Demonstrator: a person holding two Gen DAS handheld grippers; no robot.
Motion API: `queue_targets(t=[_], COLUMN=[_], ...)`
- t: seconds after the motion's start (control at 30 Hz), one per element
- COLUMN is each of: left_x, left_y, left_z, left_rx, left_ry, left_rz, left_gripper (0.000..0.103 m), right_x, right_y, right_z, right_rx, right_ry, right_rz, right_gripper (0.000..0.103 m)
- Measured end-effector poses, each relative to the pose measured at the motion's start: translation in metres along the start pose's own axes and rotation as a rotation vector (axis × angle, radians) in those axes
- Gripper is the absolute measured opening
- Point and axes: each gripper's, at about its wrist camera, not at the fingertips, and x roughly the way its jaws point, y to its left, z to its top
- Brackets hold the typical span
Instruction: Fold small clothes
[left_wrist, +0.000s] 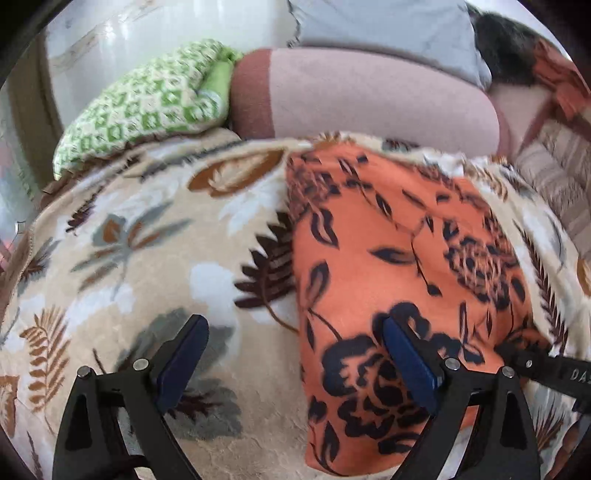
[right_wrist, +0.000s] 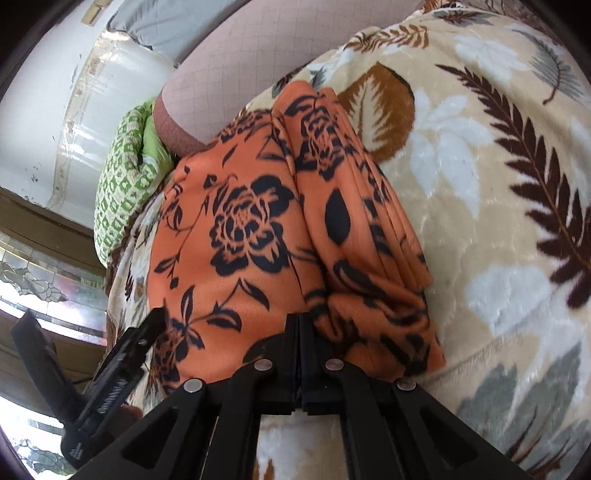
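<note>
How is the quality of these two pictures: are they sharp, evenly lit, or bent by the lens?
Left wrist view: motion blur smears the orange floral cloth and the green pillow; straight edges bow outward. Right wrist view: sharper on the cloth; the window at the lower left is washed out by daylight, and dark corners frame the round image.

Left black two-finger gripper (left_wrist: 291, 354): jaws spread wide, angled downward. Right black two-finger gripper (right_wrist: 298, 325): jaws fully closed, angled downward.
</note>
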Motion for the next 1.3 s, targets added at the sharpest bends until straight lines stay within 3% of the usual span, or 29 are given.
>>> queue_targets(t=[0.17, 0.3, 0.5, 0.7, 0.9, 1.07, 1.23, 1.3], left_x=[0.016, 0.026, 0.018, 0.01, 0.015, 0.009, 0.022, 0.025], left_y=[-0.002, 0.013, 0.013, 0.01, 0.018, 0.023, 0.021, 0.025], left_z=[-0.003, -0.002, 0.004, 0.005, 0.007, 0.012, 0.01, 0.01], left_rx=[0.038, -0.041, -0.038, 0.005, -0.013, -0.013, 0.009, 0.001], left_ry=[0.076, 0.158, 0.124, 0.109, 0.129, 0.104, 0.16, 0.172], left_rz=[-0.017, -0.112, -0.12, -0.102, -0.135, -0.116, -0.143, -0.157], left_gripper=[0.103, 0.103, 0.103, 0.103, 0.103, 0.103, 0.103, 0.103], right_x=[-0.012, -0.033, -0.022, 0.039, 0.027, 0.041, 0.104, 0.111], right_y=[0.006, 0.02, 0.045, 0.04, 0.058, 0.082, 0.095, 0.093], right_z=[0.006, 0.017, 0.052, 0.08, 0.094, 0.121, 0.154, 0.161], right_rx=[-0.006, -0.063, -0.102, -0.067, -0.104, -0.129, -0.194, -0.161], right_ry=[0.008, -0.105, -0.17, -0.063, -0.101, -0.067, 0.076, 0.096], right_rz=[0.005, -0.019, 0.0, -0.078, -0.052, -0.04, -0.216, -0.213], right_gripper=[0.004, 0.008, 0.008, 0.006, 0.007, 0.007, 0.006, 0.006])
